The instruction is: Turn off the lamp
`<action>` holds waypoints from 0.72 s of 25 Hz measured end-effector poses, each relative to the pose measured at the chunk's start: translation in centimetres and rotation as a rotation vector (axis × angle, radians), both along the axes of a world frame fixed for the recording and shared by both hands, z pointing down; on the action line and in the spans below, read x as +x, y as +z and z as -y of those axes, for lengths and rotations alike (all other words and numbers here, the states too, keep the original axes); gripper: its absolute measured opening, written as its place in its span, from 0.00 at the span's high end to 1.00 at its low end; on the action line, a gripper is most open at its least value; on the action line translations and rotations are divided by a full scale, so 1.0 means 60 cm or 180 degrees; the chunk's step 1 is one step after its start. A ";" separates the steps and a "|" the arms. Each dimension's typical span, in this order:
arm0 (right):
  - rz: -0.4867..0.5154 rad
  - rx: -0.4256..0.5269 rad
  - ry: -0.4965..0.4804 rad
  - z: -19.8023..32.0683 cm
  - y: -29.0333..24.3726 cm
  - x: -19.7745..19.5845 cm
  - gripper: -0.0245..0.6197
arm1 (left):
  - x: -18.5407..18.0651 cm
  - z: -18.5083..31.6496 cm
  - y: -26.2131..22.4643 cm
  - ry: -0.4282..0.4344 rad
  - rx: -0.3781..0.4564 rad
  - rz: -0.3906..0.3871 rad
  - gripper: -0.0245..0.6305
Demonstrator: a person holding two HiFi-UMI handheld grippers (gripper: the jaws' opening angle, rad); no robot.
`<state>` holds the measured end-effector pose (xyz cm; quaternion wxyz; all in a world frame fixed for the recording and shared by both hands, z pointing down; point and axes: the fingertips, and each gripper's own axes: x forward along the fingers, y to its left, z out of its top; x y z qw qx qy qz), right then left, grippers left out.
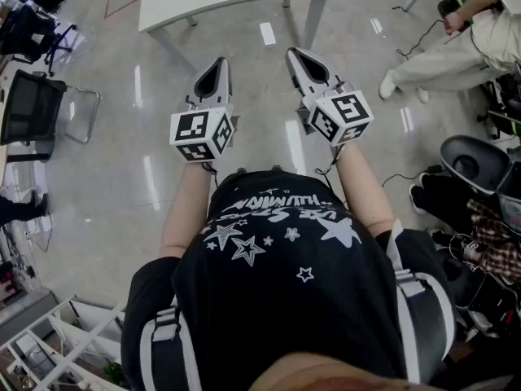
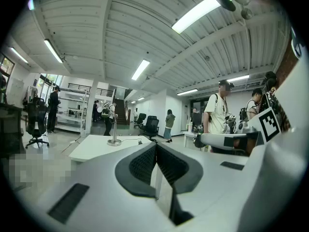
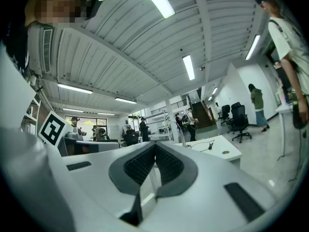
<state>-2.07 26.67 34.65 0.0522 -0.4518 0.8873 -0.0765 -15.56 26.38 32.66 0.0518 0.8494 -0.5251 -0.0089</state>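
A slim silver desk lamp (image 2: pixel 114 129) stands on a white table (image 2: pixel 96 149) some way ahead of me; in the right gripper view the lamp (image 3: pixel 182 133) stands at the table's far side, its cable (image 3: pixel 207 146) trailing over the top. From the head view I see only the near part of the table (image 1: pixel 236 2). My left gripper (image 1: pixel 215 70) and right gripper (image 1: pixel 303 59) are held side by side over the floor, short of the table and pointing at it. Both are shut with nothing between the pads (image 2: pixel 145 163) (image 3: pixel 166 164).
A black office chair (image 1: pixel 28 108) stands at the left. A seated person (image 1: pixel 456 43) and another dark chair (image 1: pixel 472 160) are at the right, with bags beside them. A white rack (image 1: pixel 65 344) is behind me at the lower left. Several people stand further back (image 2: pixel 219 112).
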 end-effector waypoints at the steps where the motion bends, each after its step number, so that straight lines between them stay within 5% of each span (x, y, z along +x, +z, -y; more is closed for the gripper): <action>1: -0.0017 0.0002 -0.0018 0.000 0.002 0.006 0.95 | 0.007 0.000 0.001 -0.0004 0.0001 0.0002 0.95; 18: 0.0000 -0.0231 0.0086 0.038 0.048 0.068 0.95 | 0.046 0.049 0.013 0.0010 -0.0033 0.0045 0.94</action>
